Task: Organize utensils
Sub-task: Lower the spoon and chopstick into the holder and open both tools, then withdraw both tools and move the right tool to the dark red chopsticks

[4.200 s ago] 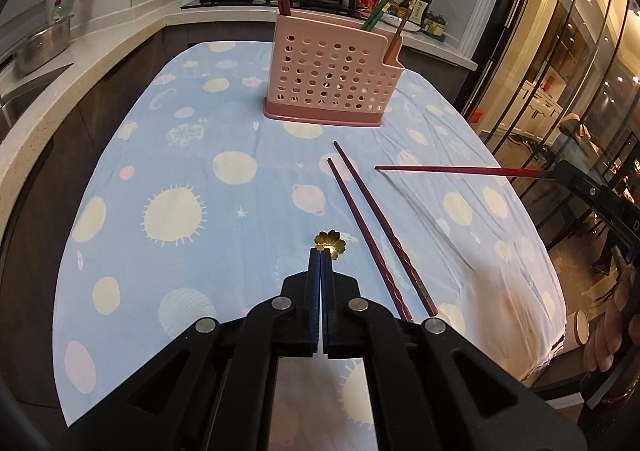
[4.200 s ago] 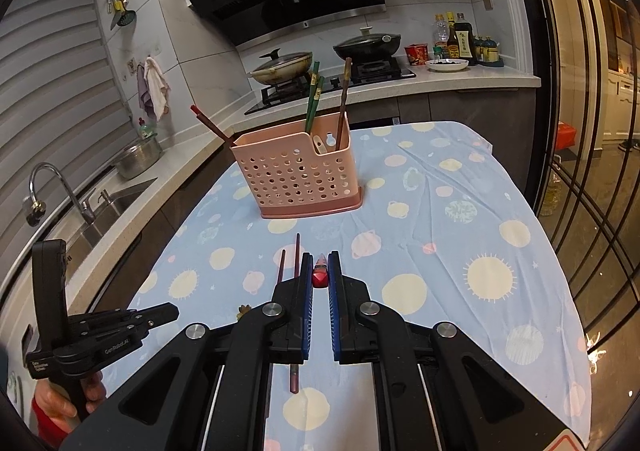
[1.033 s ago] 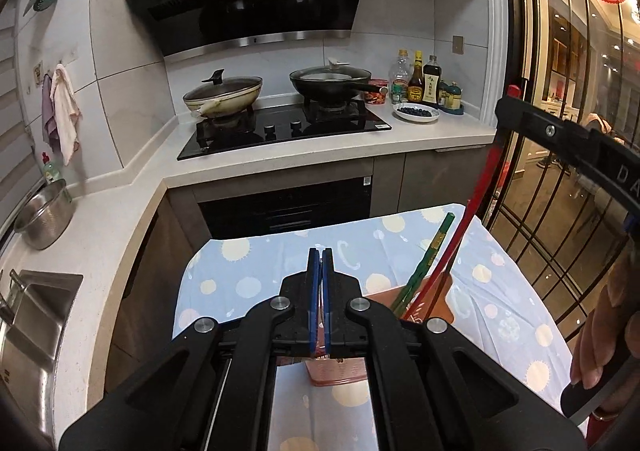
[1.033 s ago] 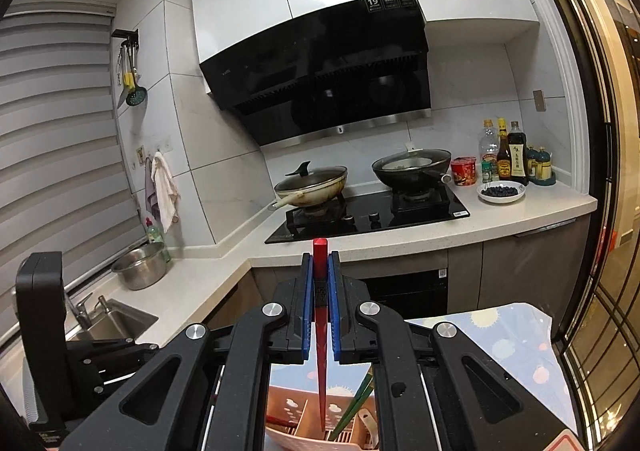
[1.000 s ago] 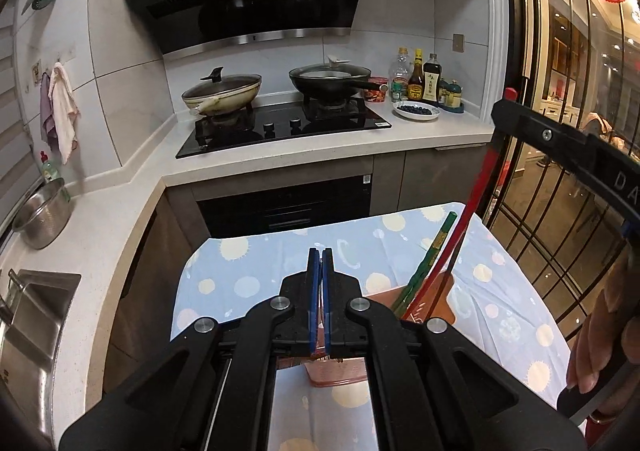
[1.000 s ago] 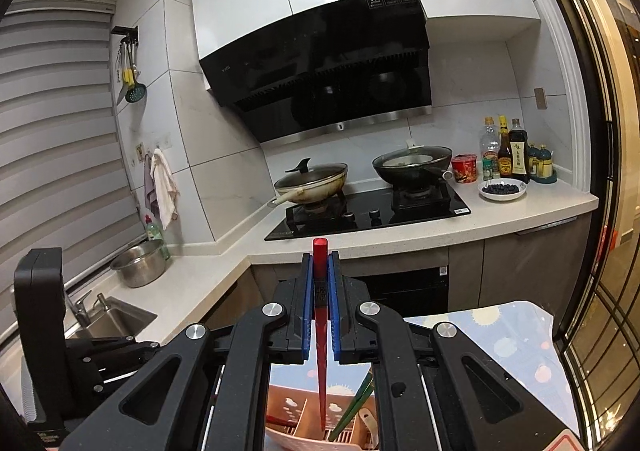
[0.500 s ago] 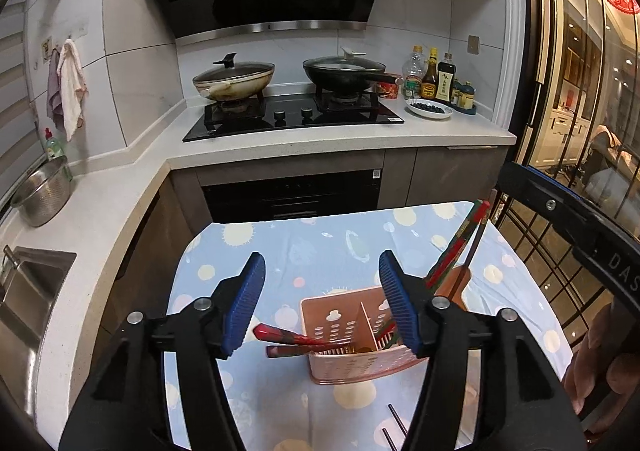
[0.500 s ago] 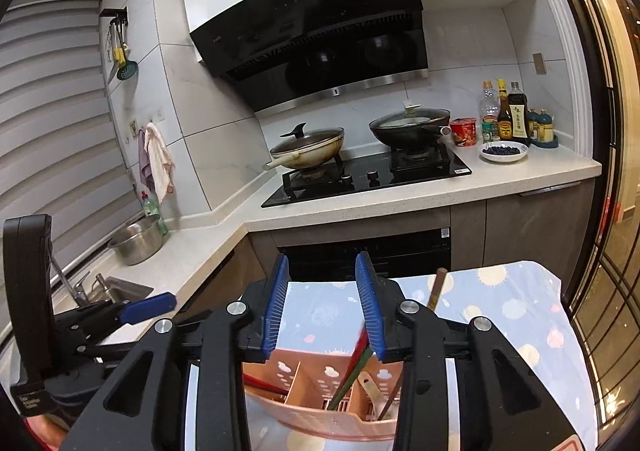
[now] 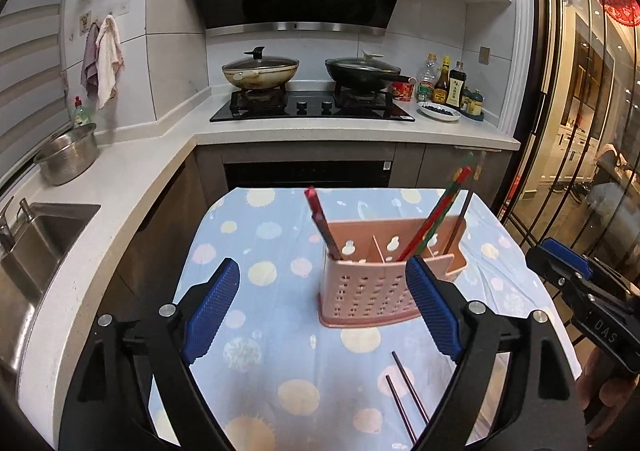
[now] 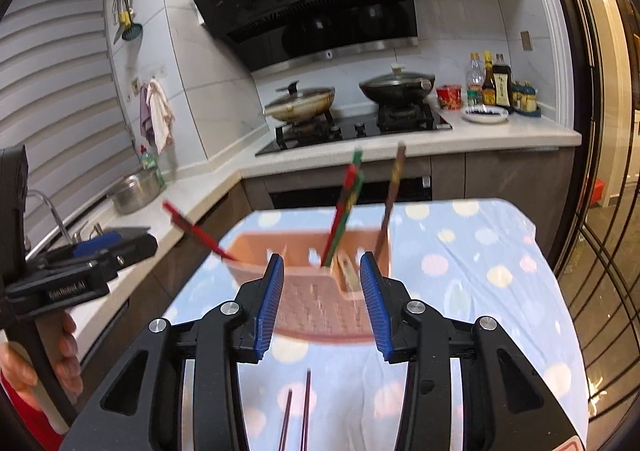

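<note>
While both jaws had just been opening and stood empty, two chopsticks (image 9: 406, 399) lay below them. The left gripper (image 9: 322, 311) gaped wider than the right gripper (image 10: 322, 303); either should drop low and straddle one stick squarely.

**Pink Caddy Framed Between Parted Jaws**

Right gripper (image 10: 322, 299) seen low in the frame, jaws just opened, nothing between the blue pads. Beyond them, at centre, stood a blurred pink utensil holder (image 10: 320, 305) on the spotted blue tablecloth (image 10: 480, 271). Red chopstick (image 10: 198, 231) leaned out toward the left; red-green chopsticks (image 10: 346, 207) and a brown one (image 10: 392, 195) rose near upright. Two dark chopsticks (image 10: 296, 415) lay at bottom centre. Left gripper (image 10: 92, 263) hovered at the left edge.
</note>
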`<state>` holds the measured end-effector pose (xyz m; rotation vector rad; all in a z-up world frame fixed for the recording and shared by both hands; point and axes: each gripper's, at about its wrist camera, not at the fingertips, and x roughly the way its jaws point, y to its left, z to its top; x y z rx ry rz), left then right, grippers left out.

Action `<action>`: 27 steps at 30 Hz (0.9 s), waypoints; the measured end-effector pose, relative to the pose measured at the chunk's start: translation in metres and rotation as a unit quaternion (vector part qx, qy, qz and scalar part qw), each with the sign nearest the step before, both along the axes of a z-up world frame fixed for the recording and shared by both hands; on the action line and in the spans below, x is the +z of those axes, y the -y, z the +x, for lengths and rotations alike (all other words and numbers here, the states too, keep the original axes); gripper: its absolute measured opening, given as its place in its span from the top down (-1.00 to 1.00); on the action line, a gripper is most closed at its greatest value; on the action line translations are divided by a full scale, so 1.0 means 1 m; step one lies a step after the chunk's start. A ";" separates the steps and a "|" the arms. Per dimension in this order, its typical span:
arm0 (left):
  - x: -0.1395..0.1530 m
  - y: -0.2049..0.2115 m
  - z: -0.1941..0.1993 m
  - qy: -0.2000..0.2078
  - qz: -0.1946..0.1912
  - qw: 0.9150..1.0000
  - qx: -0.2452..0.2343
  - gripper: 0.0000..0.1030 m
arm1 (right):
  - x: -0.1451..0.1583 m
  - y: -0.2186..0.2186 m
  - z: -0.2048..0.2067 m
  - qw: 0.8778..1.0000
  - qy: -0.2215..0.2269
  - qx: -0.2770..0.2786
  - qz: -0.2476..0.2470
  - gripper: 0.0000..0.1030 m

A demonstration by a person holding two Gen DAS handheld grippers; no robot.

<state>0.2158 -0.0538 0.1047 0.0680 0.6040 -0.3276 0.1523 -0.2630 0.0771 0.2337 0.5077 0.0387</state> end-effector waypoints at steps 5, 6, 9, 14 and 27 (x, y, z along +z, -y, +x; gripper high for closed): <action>-0.032 -0.008 -0.024 -0.029 0.010 0.999 0.010 -0.59 | -0.039 -0.008 -0.033 0.999 -0.048 0.009 -0.002 0.24; -0.039 -0.010 -0.028 -0.039 0.008 0.999 0.010 -0.59 | -0.047 -0.011 -0.040 0.998 -0.058 0.010 -0.004 0.24; -0.059 -0.014 -0.045 -0.060 0.012 0.998 0.009 -0.59 | -0.069 -0.020 -0.061 0.996 -0.085 0.014 -0.014 0.24; -0.092 -0.015 -0.070 -0.101 0.014 0.995 0.006 -0.59 | -0.103 -0.036 -0.092 0.992 -0.125 0.022 -0.030 0.24; -0.155 -0.009 -0.125 -0.171 0.032 0.985 -0.011 -0.59 | -0.156 -0.068 -0.132 0.982 -0.181 0.051 -0.036 0.42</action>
